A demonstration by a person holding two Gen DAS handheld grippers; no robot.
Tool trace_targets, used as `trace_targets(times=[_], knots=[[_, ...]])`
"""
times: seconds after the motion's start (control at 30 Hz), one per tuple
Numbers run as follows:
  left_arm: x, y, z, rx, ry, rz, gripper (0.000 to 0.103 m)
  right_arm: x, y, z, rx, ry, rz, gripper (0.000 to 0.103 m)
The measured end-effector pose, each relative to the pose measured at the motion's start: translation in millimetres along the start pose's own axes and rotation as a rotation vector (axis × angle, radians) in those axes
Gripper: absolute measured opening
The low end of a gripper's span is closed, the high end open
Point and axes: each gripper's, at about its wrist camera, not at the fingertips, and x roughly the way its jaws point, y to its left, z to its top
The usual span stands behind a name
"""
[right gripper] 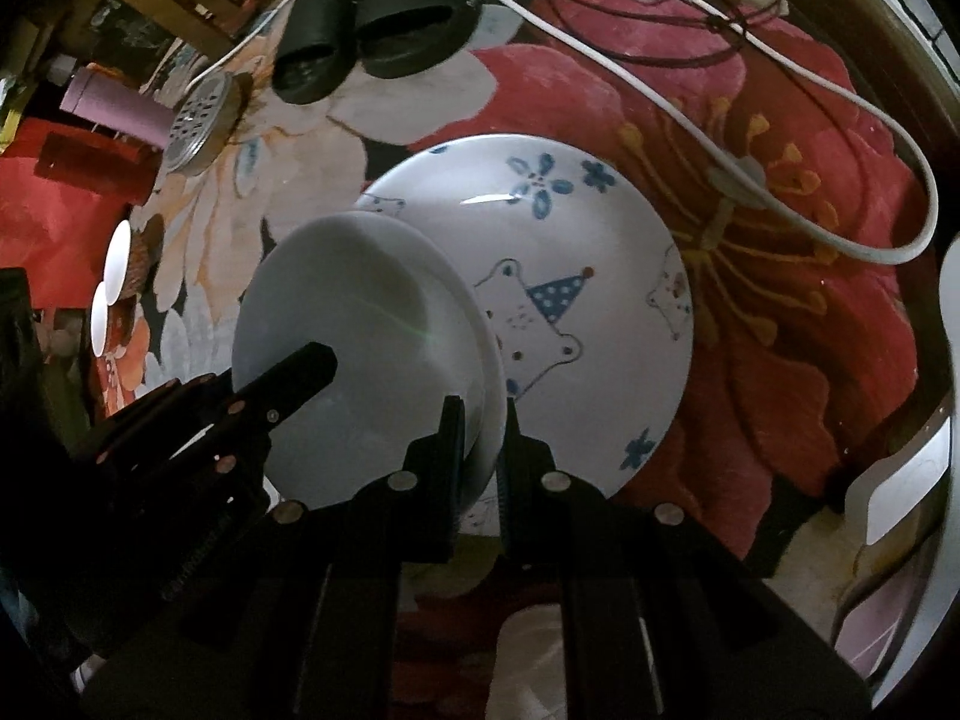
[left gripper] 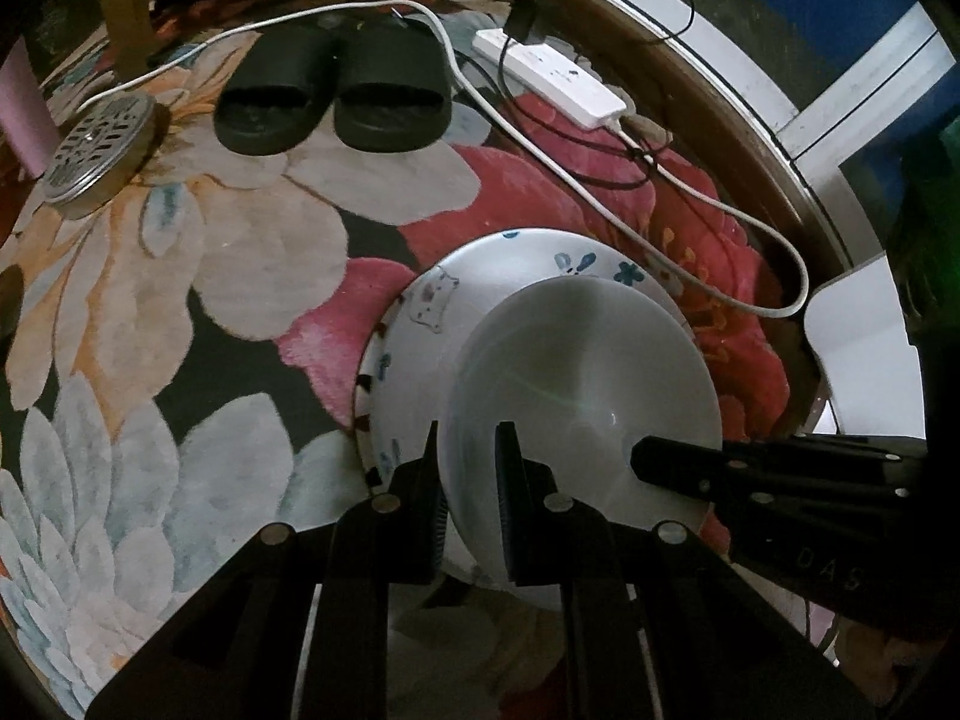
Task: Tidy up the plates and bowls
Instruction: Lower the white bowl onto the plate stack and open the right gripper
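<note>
Two tools (left gripper: 468, 438) (right gripper: 483, 420) pinch one bowl (left gripper: 576, 384) above one plate (right gripper: 576, 276).

Counted against the flowered carpet (left gripper: 252, 252) as landmark: two dishes are in view, one plain white bowl (right gripper: 360, 354) and one patterned plate (right gripper: 576, 276), the bowl above the plate, which sits over the carpet's red bloom. Two grippers meet the bowl, the left gripper (left gripper: 465, 450) and the right gripper (right gripper: 483, 420), each clamped on its rim from opposite sides. On the carpet's far part lie two black slippers (left gripper: 333, 90), side by side. One round perforated metal lid (left gripper: 99, 144) lies at the carpet's edge near them. One white power strip (left gripper: 549, 78) lies there too, with one white cable (left gripper: 708, 198) and one thinner black cable (left gripper: 600, 174) trailing over the carpet.
</note>
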Motion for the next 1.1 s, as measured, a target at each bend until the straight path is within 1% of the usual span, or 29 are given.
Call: trace_targets(times=[0.23, 0.37, 0.67, 0.77, 0.8, 0.83, 0.93, 1.0, 1.03, 1.1], knots=[[20, -7, 2, 0.001, 0.023, 0.005, 0.013, 10, -17, 4, 0.032, 0.0, -0.013, 0.01], [28, -11, 0, 0.013, 0.036, 0.018, 0.013, 18, -27, 5, 0.05, 0.019, -0.011, 0.01], [31, -13, 0, 0.023, 0.04, 0.031, 0.013, 22, -29, 5, 0.047, 0.025, -0.008, 0.01], [33, -11, 0, 0.01, 0.049, 0.024, 0.013, 21, -30, 5, 0.05, 0.024, 0.002, 0.01], [34, -11, 0, 0.006, 0.054, 0.025, 0.013, 21, -30, 5, 0.053, 0.024, 0.007, 0.013], [35, -10, 0, 0.003, 0.058, 0.026, 0.013, 21, -29, 5, 0.055, 0.024, 0.017, 0.013], [36, -7, -1, -0.005, 0.064, 0.023, 0.015, 21, -27, 5, 0.049, 0.022, 0.008, 0.013], [33, -5, -1, -0.011, 0.057, 0.017, 0.028, 20, -25, 5, 0.043, 0.021, 0.007, 0.013], [31, -5, -1, -0.012, 0.051, 0.015, 0.032, 20, -24, 5, 0.044, 0.023, 0.005, 0.013], [23, -4, 0, -0.014, 0.032, 0.006, 0.056, 18, -23, 5, 0.047, 0.021, 0.003, 0.013]])
